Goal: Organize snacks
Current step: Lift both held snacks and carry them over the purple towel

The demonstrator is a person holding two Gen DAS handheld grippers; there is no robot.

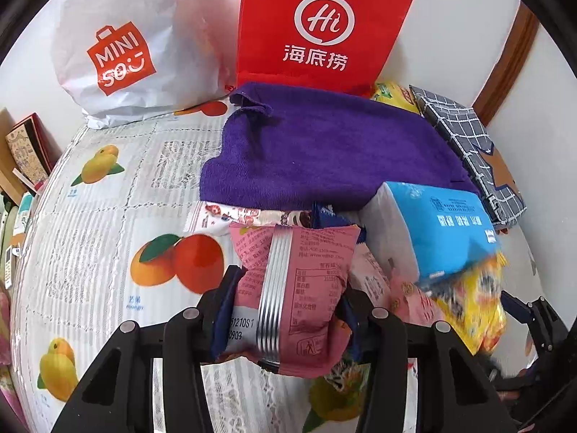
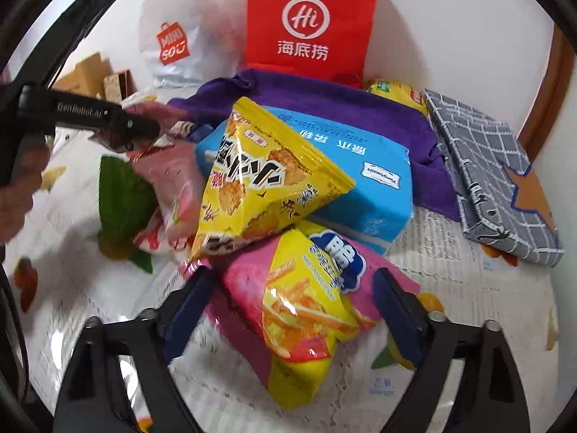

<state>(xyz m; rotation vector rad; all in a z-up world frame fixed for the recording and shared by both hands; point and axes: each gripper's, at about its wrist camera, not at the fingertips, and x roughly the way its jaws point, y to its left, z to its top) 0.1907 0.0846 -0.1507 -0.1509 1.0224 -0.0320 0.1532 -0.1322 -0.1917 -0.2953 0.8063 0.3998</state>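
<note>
My left gripper (image 1: 288,299) is shut on a pink snack packet (image 1: 299,288), back side up, held above the fruit-print tablecloth (image 1: 108,198). It also shows in the right wrist view (image 2: 140,133), with the pink packet (image 2: 173,166) hanging from it. My right gripper (image 2: 292,288) is open, its fingers on either side of a pink-and-yellow chip bag (image 2: 306,310) that lies on the table. A yellow snack bag (image 2: 259,180) leans on a blue tissue pack (image 2: 360,187). The blue tissue pack (image 1: 432,227) and the blurred yellow bag (image 1: 476,306) show at right in the left wrist view.
A purple towel (image 1: 324,148) lies behind the snacks. A red Haidilao bag (image 1: 321,25) and a white Miniso bag (image 1: 122,47) stand at the wall. A grey checked folded box (image 2: 494,180) lies at right, a yellow packet (image 2: 396,93) behind it. Cardboard boxes (image 2: 90,72) sit far left.
</note>
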